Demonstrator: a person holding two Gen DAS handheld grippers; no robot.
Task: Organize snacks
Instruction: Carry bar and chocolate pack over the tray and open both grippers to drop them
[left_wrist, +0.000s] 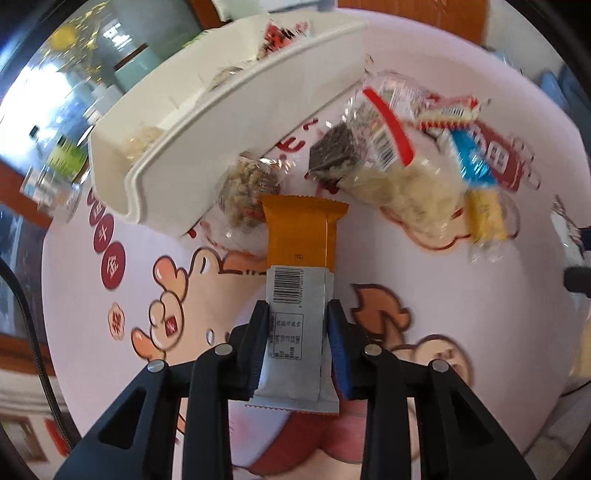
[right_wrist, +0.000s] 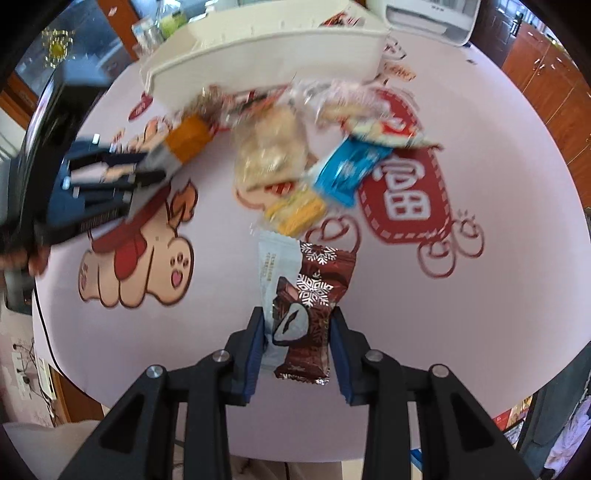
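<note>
Left gripper pinches orange-grey bar, right gripper chocolate packet; both near white tray, probably for sorting.

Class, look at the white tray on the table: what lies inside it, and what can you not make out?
Inside the white tray lie a red-printed packet and a pale oat-like snack. The near wall covers the tray's floor, so any other contents stay hidden.

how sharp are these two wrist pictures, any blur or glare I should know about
Left wrist view: the orange and grey bar in the left gripper is crisp, while the white tray and loose snack pile are smeared. Right wrist view: the brown snowflake wrapper in the right gripper is sharp; the pile and left gripper are motion-blurred. Both bend at the fisheye edges.
</note>
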